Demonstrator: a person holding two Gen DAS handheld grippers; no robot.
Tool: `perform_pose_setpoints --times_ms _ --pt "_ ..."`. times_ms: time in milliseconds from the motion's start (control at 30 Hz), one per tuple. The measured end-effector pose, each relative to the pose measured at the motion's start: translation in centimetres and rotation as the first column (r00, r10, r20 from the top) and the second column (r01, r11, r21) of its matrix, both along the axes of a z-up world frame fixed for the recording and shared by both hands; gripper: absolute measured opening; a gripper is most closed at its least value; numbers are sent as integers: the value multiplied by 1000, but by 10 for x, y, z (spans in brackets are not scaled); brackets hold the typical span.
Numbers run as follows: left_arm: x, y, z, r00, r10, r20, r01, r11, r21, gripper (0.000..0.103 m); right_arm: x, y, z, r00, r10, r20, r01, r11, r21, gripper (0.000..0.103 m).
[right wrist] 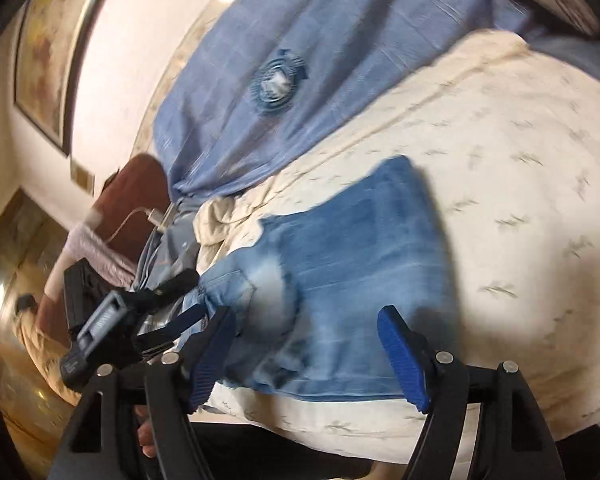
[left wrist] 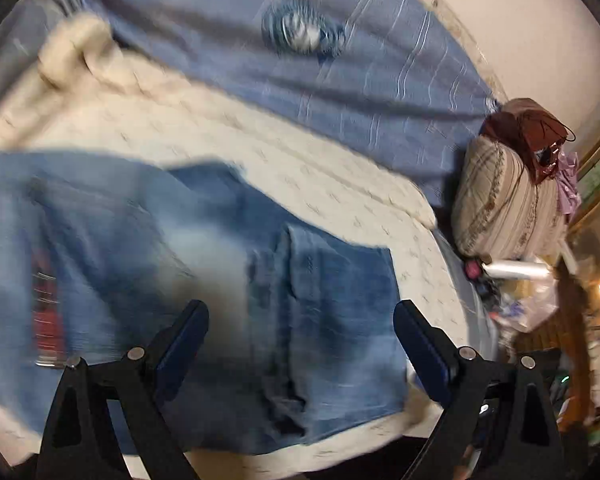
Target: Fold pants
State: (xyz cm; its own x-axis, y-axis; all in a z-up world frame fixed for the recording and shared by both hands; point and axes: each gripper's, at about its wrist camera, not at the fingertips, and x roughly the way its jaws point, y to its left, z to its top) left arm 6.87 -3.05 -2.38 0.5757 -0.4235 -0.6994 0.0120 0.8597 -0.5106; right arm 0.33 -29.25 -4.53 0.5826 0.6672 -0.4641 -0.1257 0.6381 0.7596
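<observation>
Faded blue jeans [left wrist: 220, 240] lie folded on a cream quilt [left wrist: 260, 140], blurred in both views. My left gripper [left wrist: 300, 320] hovers over their near part, open, with its dark fingers wide apart and nothing between the pads. In the right wrist view the jeans [right wrist: 360, 240] spread across the quilt [right wrist: 500, 140]. My right gripper [right wrist: 306, 332] is open above their near edge, and its blue pads [right wrist: 400, 360] press on nothing. The left gripper [right wrist: 186, 296] also shows there, at the jeans' left end.
A blue striped sheet [left wrist: 340, 80] with a round blue patch [left wrist: 300, 32] covers the far bed. A striped pillow [left wrist: 508, 200] and clutter [left wrist: 520, 300] sit at the right edge. In the right wrist view a charging cable [right wrist: 140, 216] lies at left and a framed picture [right wrist: 44, 60] hangs on the wall.
</observation>
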Motion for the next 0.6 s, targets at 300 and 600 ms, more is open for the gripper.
perform_pose_setpoints --times_ms 300,600 --pt "-14 -13 -42 987 -76 -140 50 982 -180 82 -2 -2 -18 999 55 -1 -55 998 21 76" --pt "-5 -25 -30 987 -100 -122 72 975 -211 59 2 4 -27 997 69 -38 -67 997 48 76"
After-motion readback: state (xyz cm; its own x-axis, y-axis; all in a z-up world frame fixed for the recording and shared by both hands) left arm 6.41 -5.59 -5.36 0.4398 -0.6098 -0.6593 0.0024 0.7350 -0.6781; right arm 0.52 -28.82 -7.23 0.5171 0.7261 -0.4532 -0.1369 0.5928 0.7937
